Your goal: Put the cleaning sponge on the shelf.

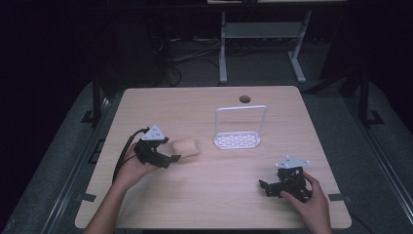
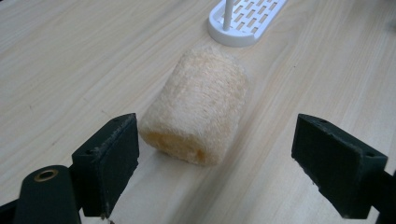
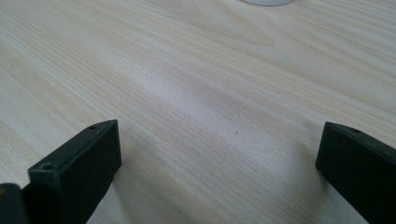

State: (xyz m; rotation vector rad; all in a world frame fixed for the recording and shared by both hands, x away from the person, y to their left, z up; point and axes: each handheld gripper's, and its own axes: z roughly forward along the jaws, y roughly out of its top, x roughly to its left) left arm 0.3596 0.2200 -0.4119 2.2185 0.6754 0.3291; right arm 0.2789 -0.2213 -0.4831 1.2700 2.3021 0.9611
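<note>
The jaws of the left gripper stand wide apart, and nothing is between their pads yet. The near end of the loofah sponge lies just in front of them on the table, a little closer to the left jaw than to the right one. This wide opening seems chosen on purpose, because the sponge is thick and the jaws must pass on both of its sides before they close. In the high view the left gripper points toward the sponge from the person's left, with the hand low at the table.

The sponge is a short roll, pale beige, with a rough and fibrous surface; its cut end looks more yellow and a little hollow. It probably gives way under pressure, so a soft squeeze would be enough.

Beyond the sponge stands a white plastic rack, a flat base with many slots and a thin upright frame. It is likely the place where the sponge should go.

The right gripper rests well apart, near the front right edge, its jaws also wide open over bare wood and holding nothing. The table top is light wood grain, smooth and matte
</note>
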